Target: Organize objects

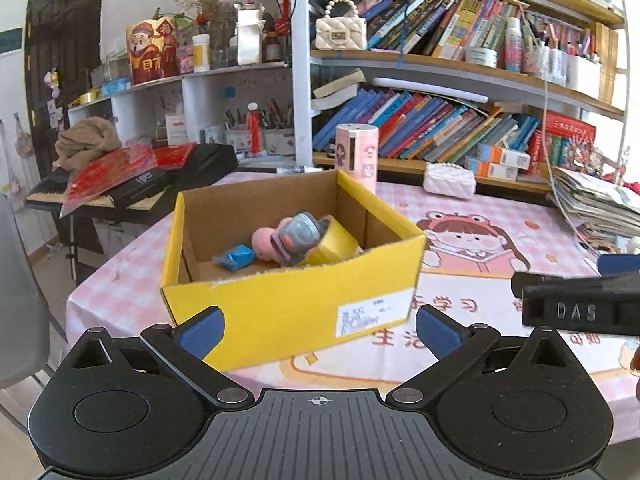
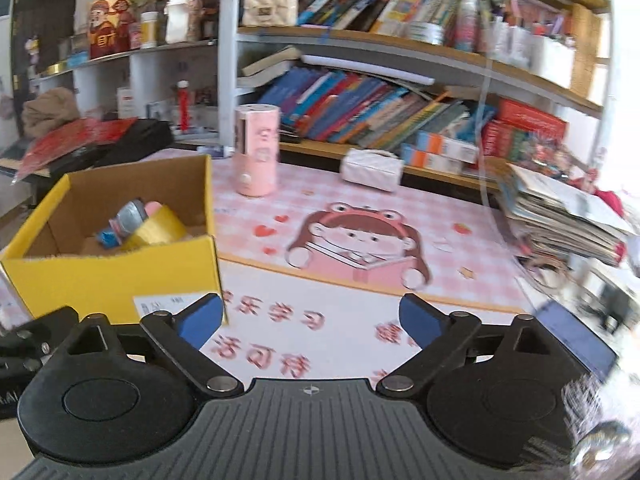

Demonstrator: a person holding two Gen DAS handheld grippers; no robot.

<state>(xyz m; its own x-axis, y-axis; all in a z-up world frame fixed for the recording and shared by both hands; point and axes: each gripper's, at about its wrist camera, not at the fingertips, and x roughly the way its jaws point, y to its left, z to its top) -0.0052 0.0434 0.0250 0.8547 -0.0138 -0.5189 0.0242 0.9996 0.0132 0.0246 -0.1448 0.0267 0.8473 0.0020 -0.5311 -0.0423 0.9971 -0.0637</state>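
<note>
Two empty hand-held grippers before a yellow box on a pink patterned surface.

The left hand-held gripper (image 1: 318,330) stands wide with nothing between its blue pads, facing the near wall of the yellow box (image 1: 280,304), which rests on the surface (image 1: 500,248). The right hand-held gripper (image 2: 310,318) is likewise wide and empty, with the box (image 2: 116,276) to its left. Inside the box lie a roll of yellow tape (image 1: 334,244), a pink and grey toy (image 1: 286,238) leaning on it, and a small blue item (image 1: 236,258) too small to identify; the near wall cuts off their lower parts. A pink cylinder (image 2: 256,150) and a white quilted pouch (image 2: 372,170) stand farther back on the surface. The right wrist view is blurred toward its right edge, where a stack of papers (image 2: 560,216) is only roughly legible.
</note>
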